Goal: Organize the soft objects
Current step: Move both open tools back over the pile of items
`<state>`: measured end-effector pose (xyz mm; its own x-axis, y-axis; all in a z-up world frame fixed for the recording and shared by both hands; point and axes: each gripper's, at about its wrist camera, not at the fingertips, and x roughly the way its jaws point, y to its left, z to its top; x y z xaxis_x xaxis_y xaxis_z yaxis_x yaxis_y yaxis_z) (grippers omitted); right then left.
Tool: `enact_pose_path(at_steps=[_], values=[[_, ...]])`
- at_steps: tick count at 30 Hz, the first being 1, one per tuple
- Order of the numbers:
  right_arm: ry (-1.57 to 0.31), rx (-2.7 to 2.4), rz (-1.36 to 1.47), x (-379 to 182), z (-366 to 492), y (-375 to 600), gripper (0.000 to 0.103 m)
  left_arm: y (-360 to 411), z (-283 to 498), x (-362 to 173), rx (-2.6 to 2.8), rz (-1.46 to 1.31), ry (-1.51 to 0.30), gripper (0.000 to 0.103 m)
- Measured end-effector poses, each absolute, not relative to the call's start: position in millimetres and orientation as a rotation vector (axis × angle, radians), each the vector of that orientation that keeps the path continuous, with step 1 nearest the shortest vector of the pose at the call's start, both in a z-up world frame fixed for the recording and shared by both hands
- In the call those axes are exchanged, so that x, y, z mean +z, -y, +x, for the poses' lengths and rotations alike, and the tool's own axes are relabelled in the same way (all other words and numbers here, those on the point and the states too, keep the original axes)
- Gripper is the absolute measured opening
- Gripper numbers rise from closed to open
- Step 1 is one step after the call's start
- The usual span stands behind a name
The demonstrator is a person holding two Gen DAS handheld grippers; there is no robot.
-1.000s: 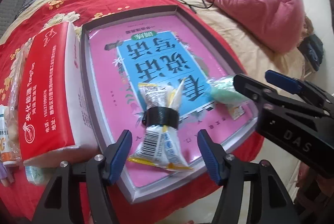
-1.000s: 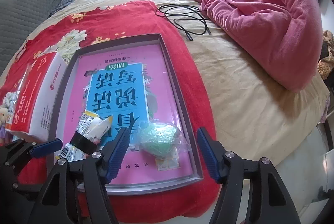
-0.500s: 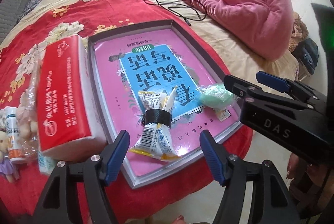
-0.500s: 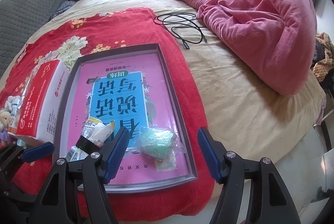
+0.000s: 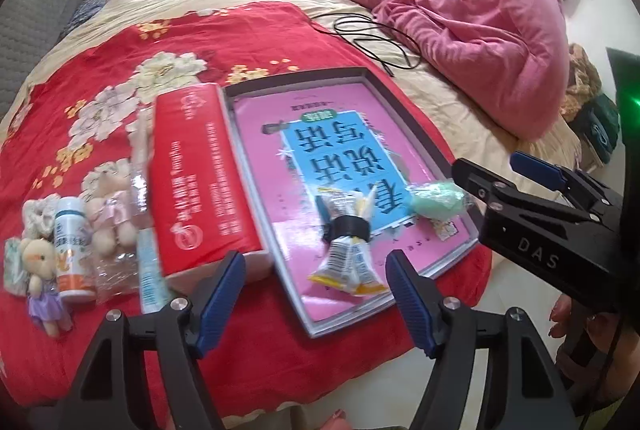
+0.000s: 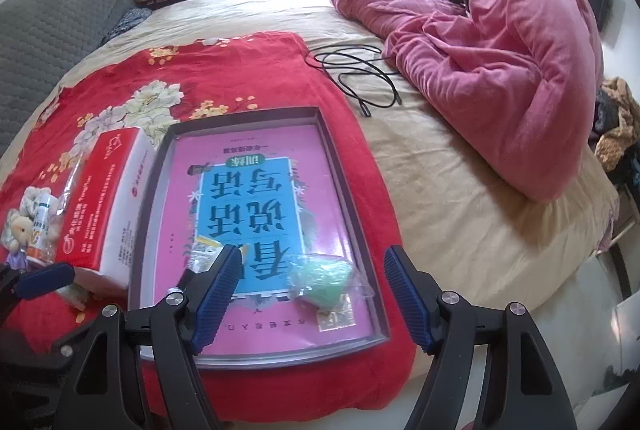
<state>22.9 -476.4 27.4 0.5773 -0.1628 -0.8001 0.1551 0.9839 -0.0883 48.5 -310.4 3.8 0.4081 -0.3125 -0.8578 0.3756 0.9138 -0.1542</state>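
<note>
Right claw's finger (image 6: pixel 216 294) hides the banded packets (image 6: pixel 200 254) (mostly)

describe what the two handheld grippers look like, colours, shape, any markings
Both are matte black plastic frames with two angled arms ending in ribbed blue pads and silver bolts at the pivots. The left gripper shows this from its own camera. The right gripper, seen side-on there, carries pale "DAS" lettering on its body. A thin dark cable runs down near the hand under it. No sleeve is visible.
</note>
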Motion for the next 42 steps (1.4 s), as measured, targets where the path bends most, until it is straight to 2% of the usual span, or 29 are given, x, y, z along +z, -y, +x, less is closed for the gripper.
enact_pose_path(at_steps=[14, 42], values=[[-0.896, -0.142, -0.044, 47, 25, 424, 0.077, 245, 52, 17, -0.308, 0.057, -1.047, 0.076], [-0.822, 0.057, -0.122, 83, 27, 254, 0.078, 87, 39, 38, -0.109, -0.054, -0.995, 0.077]])
